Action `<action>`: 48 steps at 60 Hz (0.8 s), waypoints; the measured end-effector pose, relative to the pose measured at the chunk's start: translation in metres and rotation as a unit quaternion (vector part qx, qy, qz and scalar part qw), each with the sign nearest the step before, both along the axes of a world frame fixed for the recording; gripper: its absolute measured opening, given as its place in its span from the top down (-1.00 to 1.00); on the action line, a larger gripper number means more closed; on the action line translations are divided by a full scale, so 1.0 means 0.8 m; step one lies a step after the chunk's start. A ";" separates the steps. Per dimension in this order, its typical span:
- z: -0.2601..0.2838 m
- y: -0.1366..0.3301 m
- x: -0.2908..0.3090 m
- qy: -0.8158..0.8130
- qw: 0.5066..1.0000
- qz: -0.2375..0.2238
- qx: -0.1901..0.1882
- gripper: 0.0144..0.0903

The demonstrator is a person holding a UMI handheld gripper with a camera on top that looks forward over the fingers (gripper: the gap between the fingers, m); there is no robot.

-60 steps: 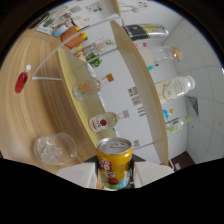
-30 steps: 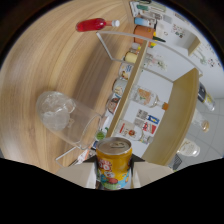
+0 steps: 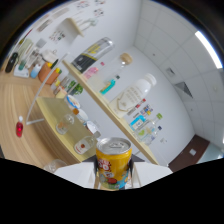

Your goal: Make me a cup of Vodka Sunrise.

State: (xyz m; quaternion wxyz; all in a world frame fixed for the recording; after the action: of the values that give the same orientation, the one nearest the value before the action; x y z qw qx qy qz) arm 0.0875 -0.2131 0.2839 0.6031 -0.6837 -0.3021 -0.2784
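Observation:
A yellow drink can [image 3: 113, 161] with a silver pull-tab top sits between my gripper's [image 3: 114, 181] two fingers, which press on its sides and hold it lifted off the table. The view is tilted and points up toward a wall and ceiling. Just left of the can a clear glass cup [image 3: 56, 165] shows at the edge of the wooden table [image 3: 15, 102]. Beyond the can, wooden shelves [image 3: 100, 97] carry bottles, among them a white plastic bottle [image 3: 134, 94] and a clear bottle with a red round label [image 3: 85, 144].
A red bottle [image 3: 19, 129] lies on the table far to the left. An orange container [image 3: 46, 73] and several small bottles crowd the shelf's far end. A dark can [image 3: 93, 53] lies on the upper shelf. White wall and ceiling with a light strip [image 3: 205, 45] rise behind.
The view has swung and tipped upward, away from the tabletop to the shelves and ceiling. The can stays held between the fingers; the glass cup has slipped toward the lower left.

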 end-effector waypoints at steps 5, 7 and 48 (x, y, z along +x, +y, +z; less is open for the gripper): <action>0.019 -0.009 0.020 0.152 0.988 0.000 0.009 0.02; 0.028 -0.015 0.031 0.199 0.980 0.002 0.017 0.02; -0.260 0.002 0.240 0.436 0.885 -0.137 -0.092 0.03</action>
State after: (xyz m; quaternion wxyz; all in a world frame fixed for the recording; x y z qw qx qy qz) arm 0.2794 -0.2117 0.0761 0.5646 -0.8229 0.0637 -0.0034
